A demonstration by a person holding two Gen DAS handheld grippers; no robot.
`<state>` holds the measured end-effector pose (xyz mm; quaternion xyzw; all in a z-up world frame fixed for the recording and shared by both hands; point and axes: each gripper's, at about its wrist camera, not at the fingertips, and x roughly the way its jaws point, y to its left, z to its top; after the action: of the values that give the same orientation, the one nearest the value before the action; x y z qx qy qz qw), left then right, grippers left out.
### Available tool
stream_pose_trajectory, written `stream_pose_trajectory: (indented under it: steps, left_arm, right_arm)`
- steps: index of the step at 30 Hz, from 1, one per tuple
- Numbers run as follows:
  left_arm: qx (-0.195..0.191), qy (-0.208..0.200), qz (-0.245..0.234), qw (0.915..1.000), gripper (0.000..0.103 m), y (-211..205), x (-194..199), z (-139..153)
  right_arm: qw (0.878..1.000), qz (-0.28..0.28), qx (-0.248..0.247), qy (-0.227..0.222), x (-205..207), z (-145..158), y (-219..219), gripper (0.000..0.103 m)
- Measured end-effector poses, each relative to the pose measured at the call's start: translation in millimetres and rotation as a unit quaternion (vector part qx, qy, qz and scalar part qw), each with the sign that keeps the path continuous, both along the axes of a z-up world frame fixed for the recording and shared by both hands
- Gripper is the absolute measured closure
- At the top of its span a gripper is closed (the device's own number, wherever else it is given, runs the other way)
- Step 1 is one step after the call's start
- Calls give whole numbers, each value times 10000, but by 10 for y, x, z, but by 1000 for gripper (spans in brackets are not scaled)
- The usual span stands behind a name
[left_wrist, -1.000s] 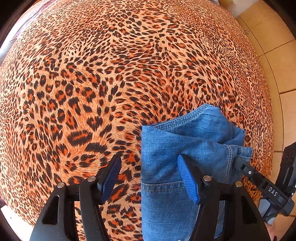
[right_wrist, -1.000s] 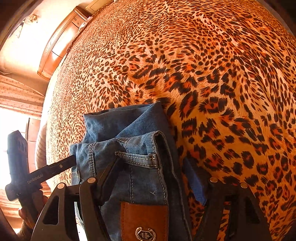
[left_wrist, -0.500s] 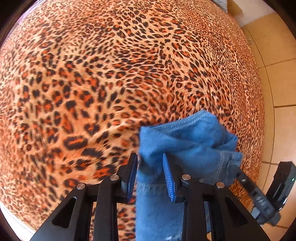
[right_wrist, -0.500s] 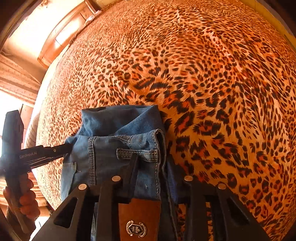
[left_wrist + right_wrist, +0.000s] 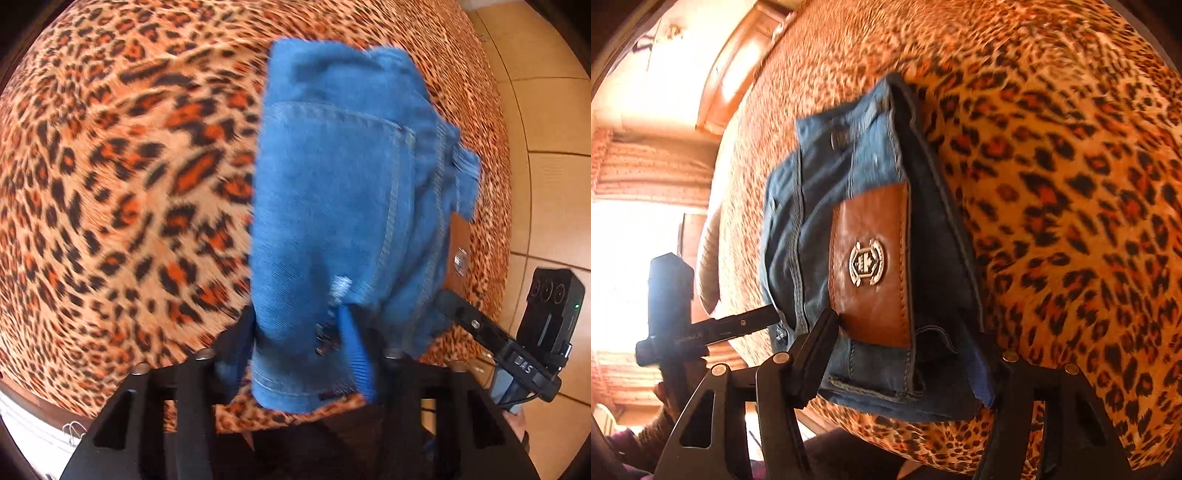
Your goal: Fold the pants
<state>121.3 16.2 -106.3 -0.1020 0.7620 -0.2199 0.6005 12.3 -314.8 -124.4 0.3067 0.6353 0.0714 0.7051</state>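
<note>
Two grippers clamp a folded bundle of jeans (image 5: pixel 332 192) over a leopard-print bed (image 5: pixel 129 166).

Both hold the near edge, apparently to carry or turn the bundle for a further fold. Left gripper (image 5: pixel 295 343) has denim between its jaws, which are easing open; right gripper (image 5: pixel 905 354) straddles the waistband by the leather patch (image 5: pixel 871 258), jaws likewise opening, partway spread. Motion blur softens the cloth, and denim hides most of each pad, so exact contact is unclear.
</note>
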Motion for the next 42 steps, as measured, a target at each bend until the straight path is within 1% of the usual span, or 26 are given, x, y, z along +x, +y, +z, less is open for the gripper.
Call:
stream_pose_trajectory:
  steps: [2,4,5,7,8,9,11,14,16,17,20,21,23,24,25,27,29,30,31,32,33,35,37,39,40,42]
  left_arm:
    - [51,-342,-180,9992,65,-65,-63,153]
    - [31,-538,-397,9978,66,-131,-209,227]
    - [44,-578,-547,9968,66,-175,-275,189]
    - [358,-691,-715,9944,66,-220,-379,47]
    - [425,-788,-745,9932,65,-226,-404,18]
    - [400,-827,-737,9930,65,-231,-417,30]
    - [304,-879,-751,9928,65,-182,-414,118]
    - [294,-966,-869,9911,67,-73,-415,323]
    - [240,-1184,-774,9896,67,84,-359,491]
    - [257,-1289,-651,9892,65,129,-279,565]
    - [220,-1340,-138,9906,53,248,30,653]
    - [244,-1299,92,9912,49,268,153,629]
    - [287,-1043,383,9934,49,231,411,503]
    - [318,-937,483,9939,49,217,502,434]
    - [394,-871,508,9941,50,190,562,388]
    - [479,-835,542,9939,51,25,632,309]
    - [543,-821,594,9934,51,-43,637,256]
    - [549,-801,608,9934,55,-89,665,231]
    - [563,-765,599,9937,64,-146,679,217]
    - [643,-760,545,9935,71,-208,684,219]
    - [744,-856,536,9921,71,-255,727,181]
    - [890,-1014,581,9892,71,-320,767,124]
    - [961,-940,671,9887,71,-346,798,17]
    - [872,-895,779,9891,72,-310,812,52]
    - [833,-918,767,9893,72,-271,804,94]
    - [751,-965,630,9905,71,-136,722,190]
  right_arm:
    - [9985,346,-359,-237,35,207,111,75]
    - [9967,380,-473,-539,-52,447,109,84]
    - [9959,354,-599,-579,-120,484,79,84]
    - [9961,369,-773,-202,-251,303,7,84]
    - [9962,317,-814,38,-305,165,-35,89]
    - [9969,280,-698,210,-340,49,-64,90]
    - [9986,40,-499,173,-367,15,-126,91]
    - [9993,-140,-330,40,-351,128,-258,80]
    - [9991,-287,-295,-140,-307,257,-389,69]
    - [9987,-365,-264,-257,-257,307,-439,59]
    - [9961,-606,-182,-610,-19,424,-525,41]
    - [9950,-704,-168,-688,86,442,-553,41]
    - [9931,-893,-15,-757,283,445,-610,40]
    - [9925,-954,4,-760,386,437,-626,33]
    - [9927,-966,-37,-715,506,411,-644,30]
    - [9955,-777,-90,-543,704,280,-565,30]
    - [9976,-460,-387,-340,853,129,-414,31]
    - [9980,-290,-469,-301,903,79,-351,37]
    - [9980,-87,-532,-323,960,42,-270,47]
    - [9965,125,-738,-378,964,43,-204,77]
    - [9956,253,-741,-510,996,77,-170,93]
    - [9916,267,-985,-797,1019,154,-204,93]
    - [9917,464,-1147,-344,1109,-57,-197,93]
    - [9903,526,-1251,-294,1125,-85,-160,92]
    - [9907,440,-1232,-370,1115,-41,-164,89]
    - [9948,133,-845,-557,991,71,-254,85]
